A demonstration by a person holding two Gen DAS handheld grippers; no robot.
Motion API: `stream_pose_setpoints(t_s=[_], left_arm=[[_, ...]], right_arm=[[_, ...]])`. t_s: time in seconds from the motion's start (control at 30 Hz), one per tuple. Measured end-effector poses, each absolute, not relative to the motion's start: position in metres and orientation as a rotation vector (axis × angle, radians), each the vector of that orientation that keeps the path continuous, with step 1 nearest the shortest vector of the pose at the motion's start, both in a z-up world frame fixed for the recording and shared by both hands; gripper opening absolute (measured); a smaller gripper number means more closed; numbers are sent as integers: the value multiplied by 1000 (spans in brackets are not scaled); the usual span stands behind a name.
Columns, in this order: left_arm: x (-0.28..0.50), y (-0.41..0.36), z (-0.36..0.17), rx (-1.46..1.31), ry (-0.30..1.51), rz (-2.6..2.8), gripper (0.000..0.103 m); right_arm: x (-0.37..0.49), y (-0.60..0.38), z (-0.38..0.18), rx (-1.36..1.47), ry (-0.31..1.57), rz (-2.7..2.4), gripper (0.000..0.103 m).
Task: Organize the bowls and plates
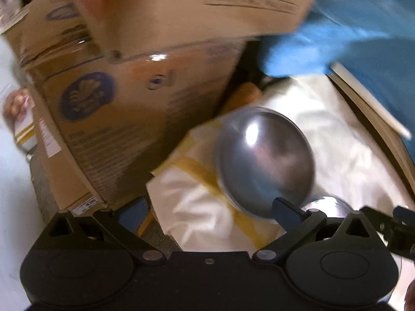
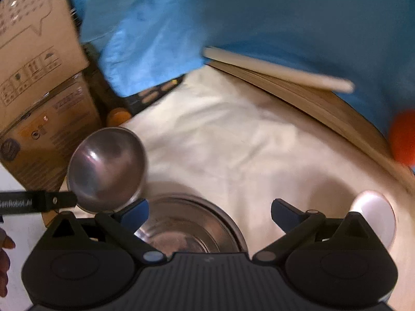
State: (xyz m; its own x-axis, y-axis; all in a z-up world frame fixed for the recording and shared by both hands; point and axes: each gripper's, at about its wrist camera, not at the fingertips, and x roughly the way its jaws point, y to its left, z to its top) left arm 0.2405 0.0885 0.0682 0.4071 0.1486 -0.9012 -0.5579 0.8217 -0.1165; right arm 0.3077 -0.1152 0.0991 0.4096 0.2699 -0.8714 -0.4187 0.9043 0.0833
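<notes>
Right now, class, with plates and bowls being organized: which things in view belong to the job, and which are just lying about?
Belonging to the job:
- steel plate
- steel bowl
- small white dish

Just lying about:
- cardboard boxes
- blue cloth
- book
- white sheet
- orange ball

Steel bowls: 2, one lying bottom-up (image 2: 106, 168) on the white cloth (image 2: 233, 142), one upright (image 2: 192, 223) just below it at the frame's lower edge. Plates: 1, white (image 2: 376, 215), partly hidden at the cloth's right side. Cardboard boxes: 2 in a stack, upper (image 2: 33, 26), lower w/ blue logo (image 1: 124, 119). Cloths: 1 white, 1 blue (image 2: 207, 13). Books: 1, thick, w/ pale cover (image 2: 298, 88). Orange round items: 2, one by the boxes (image 2: 119, 115), one at far right (image 2: 403, 137); too blurred to ID. Grippers: 2.
</notes>
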Motion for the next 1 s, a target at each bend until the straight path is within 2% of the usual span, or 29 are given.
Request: stream_pose_setpoints(t_s=[0.5,0.8,0.9,0.97,1.0], left_arm=[[256,110,44,-600,1096,530,102],[265,107,38,-611,1129,527,101],[265,107,36,-621,1129,534,94],[264,109,37,-623,1127,538,81],[264,109,37,-622,1123,541,78]], right_arm=[[354,-52,64,-271,1148,548,102],[364,-40,49,-279,1192,583,88],[365,-39,47,-274,1202,588,81],[367,-39,45,-261,1208,594,75],[367,-38,45,-254,1210,601,70]])
